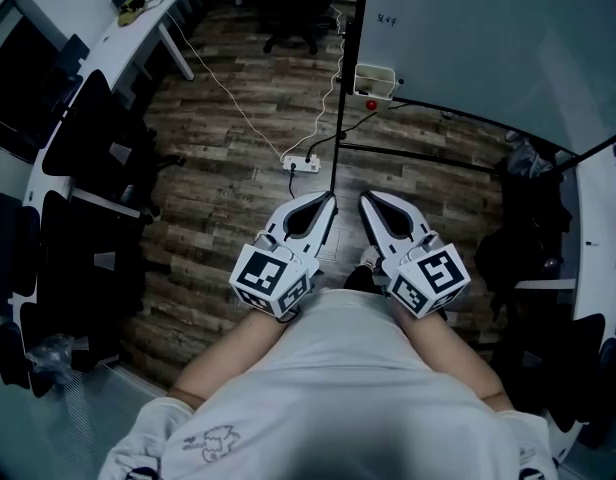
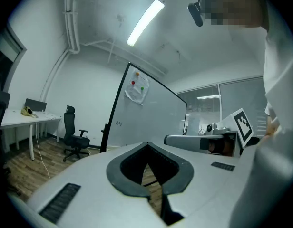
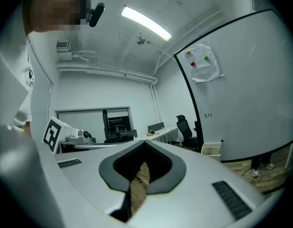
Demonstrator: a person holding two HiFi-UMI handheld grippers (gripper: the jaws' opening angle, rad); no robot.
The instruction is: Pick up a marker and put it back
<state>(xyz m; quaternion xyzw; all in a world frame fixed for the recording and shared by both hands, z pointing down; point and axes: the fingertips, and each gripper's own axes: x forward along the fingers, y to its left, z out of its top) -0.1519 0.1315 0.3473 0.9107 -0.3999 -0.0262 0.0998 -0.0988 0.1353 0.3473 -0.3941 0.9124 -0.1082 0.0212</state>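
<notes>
Both grippers are held close to the person's body, side by side, pointing at the whiteboard (image 1: 488, 38). My left gripper (image 1: 328, 200) is shut with nothing in it; in the left gripper view its tips (image 2: 146, 144) meet. My right gripper (image 1: 366, 200) is likewise shut and empty, and its tips (image 3: 145, 142) meet in the right gripper view. A small red object, possibly a marker (image 1: 371, 104), sits at the whiteboard's lower edge under a white tray (image 1: 374, 80). That tray (image 3: 212, 149) also shows in the right gripper view. Both grippers are well short of it.
A power strip (image 1: 301, 164) with cables lies on the wooden floor ahead. A black office chair (image 1: 293, 13) stands farther off. A white desk (image 1: 138, 18) and dark chairs (image 1: 88, 218) line the left; another desk (image 1: 598, 238) runs along the right.
</notes>
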